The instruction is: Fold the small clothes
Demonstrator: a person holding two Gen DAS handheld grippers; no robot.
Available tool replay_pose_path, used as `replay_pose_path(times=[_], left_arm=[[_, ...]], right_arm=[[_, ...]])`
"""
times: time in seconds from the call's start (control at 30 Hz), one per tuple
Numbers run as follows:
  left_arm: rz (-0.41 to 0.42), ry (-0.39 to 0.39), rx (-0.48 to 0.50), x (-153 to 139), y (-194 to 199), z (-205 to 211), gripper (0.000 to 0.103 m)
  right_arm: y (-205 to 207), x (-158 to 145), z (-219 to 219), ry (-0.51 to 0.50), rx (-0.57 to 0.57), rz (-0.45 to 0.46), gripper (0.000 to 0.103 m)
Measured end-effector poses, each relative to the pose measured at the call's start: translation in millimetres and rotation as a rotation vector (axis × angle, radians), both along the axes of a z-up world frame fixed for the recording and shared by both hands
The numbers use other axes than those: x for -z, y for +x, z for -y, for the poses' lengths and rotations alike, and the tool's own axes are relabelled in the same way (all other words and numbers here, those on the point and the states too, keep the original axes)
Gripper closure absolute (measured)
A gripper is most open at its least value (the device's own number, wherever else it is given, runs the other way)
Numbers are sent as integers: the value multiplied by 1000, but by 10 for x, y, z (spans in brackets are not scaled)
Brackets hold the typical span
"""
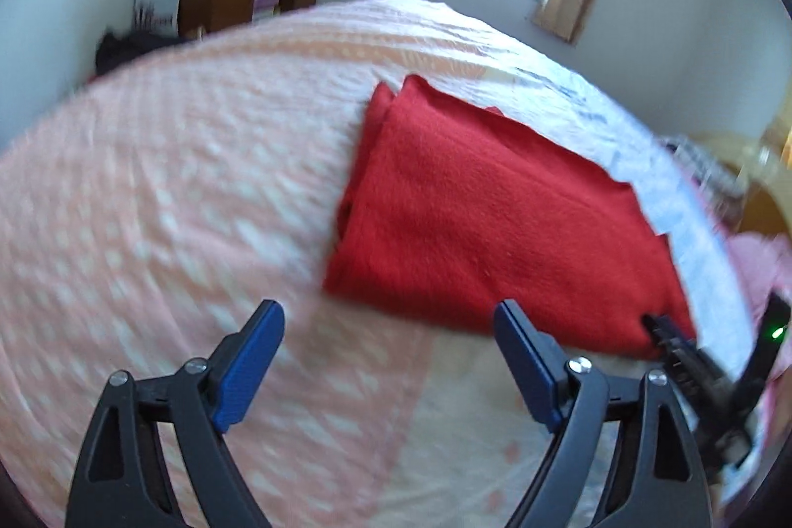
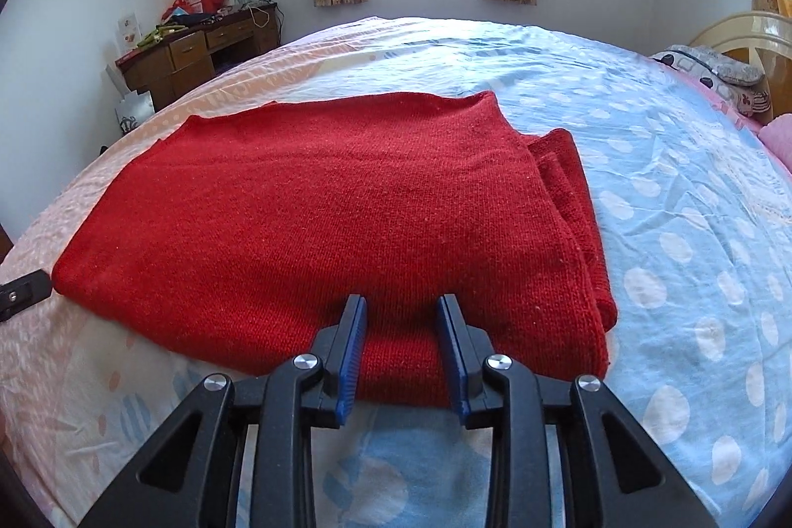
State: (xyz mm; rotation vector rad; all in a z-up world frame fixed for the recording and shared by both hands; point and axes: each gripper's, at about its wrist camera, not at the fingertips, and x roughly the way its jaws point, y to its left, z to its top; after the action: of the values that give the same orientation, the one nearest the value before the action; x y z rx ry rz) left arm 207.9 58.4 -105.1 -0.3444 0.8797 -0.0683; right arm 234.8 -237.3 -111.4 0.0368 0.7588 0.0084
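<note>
My left gripper [image 1: 388,325] stands with its jaws wide and nothing between them, beside the near corner of the red knitted garment [image 2: 317,231]. My right gripper [image 2: 401,320] has its jaws partly closed astride the garment's near folded edge; I cannot tell whether the pads press it. The garment lies in a layered rectangle on the pink-and-blue spotted bedsheet [image 2: 668,191], so I judge the folding largely done. The left view is blurred, and the lower layers are hidden.

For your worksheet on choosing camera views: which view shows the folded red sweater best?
The right wrist view: the red sweater is sharp, nearly filling the frame, with its knit and stacked folds at the right edge visible. The left wrist view shows it smaller, off to one side and motion-blurred.
</note>
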Motion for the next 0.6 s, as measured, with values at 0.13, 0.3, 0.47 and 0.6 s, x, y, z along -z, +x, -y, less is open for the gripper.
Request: replay_pose_path(times=[0.13, 0.3, 0.47, 0.6], left_arm=[[-59, -115, 31, 193, 123, 187, 16], [-5, -191, -21, 153, 439, 194, 16], [52, -235, -84, 75, 588, 147, 16], [24, -157, -93, 168, 591, 150, 19]], right_arm=[[0, 4, 19, 13, -2, -2, 72], [-4, 4, 52, 33, -7, -7, 72], [-6, 6, 31, 21, -9, -6, 72], [-6, 6, 6, 1, -12, -7, 72]])
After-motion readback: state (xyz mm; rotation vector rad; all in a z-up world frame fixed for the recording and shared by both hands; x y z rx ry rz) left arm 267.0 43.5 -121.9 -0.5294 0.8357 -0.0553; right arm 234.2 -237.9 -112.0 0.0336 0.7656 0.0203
